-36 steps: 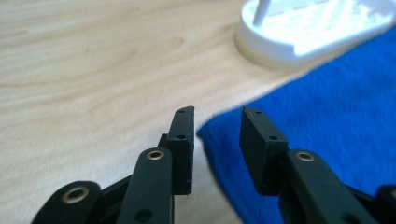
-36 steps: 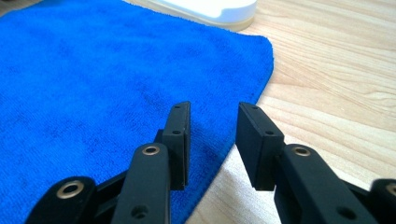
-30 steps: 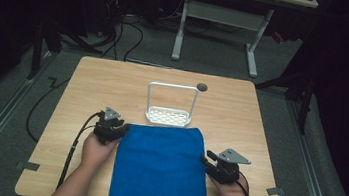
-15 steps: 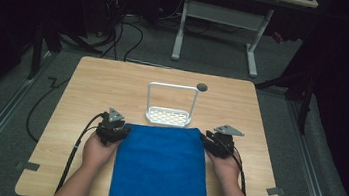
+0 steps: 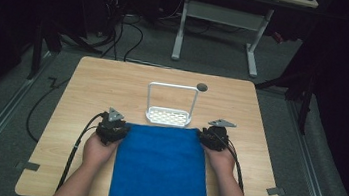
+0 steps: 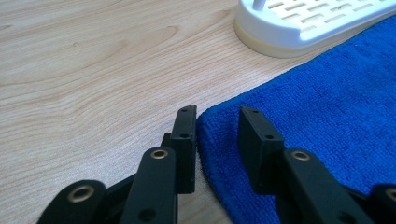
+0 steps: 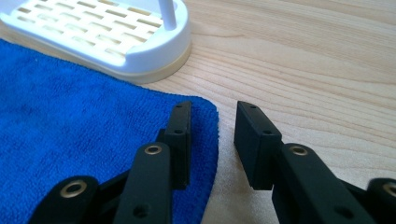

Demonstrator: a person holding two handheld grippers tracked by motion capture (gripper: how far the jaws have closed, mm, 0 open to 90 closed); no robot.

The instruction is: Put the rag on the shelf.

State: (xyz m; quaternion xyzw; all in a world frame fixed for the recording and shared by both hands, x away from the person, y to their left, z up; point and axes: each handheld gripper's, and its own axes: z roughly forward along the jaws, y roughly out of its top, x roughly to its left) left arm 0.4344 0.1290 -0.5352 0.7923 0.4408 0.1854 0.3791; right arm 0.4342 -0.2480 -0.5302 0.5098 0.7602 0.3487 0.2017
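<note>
**Both grippers set at the far corners of the cloth**

Since a second ago my right gripper [image 5: 214, 136] has travelled from the near-right part of the table up along the cloth's right edge to its far right corner; my left gripper [image 5: 112, 129] has stayed at the far left corner. The left jaws have just been closing, with the cloth's corner edge between them.

State of grippers: both stand parted, neither pinching. In the left gripper view, the blue cloth [image 6: 327, 116] fills the gap between my jaws and runs off to the right. In the right gripper view, one jaw rests over the cloth's corner [image 7: 201, 116] and the other over bare wood — the hem lies in the gap.

Position of work: the cloth lies flat at the middle of the table's [image 5: 113, 85] near edge, its long axis running from me toward the white rack [image 5: 169, 112], whose base touches or nearly touches the far hem. Each corner lies directly ahead of its own gripper, so both hands are equally close.

Not determinable: whether the lower pads sit under the fabric or on top — the jaws hide the contact line. My forearms are cut off at the bottom of the high view.
</note>
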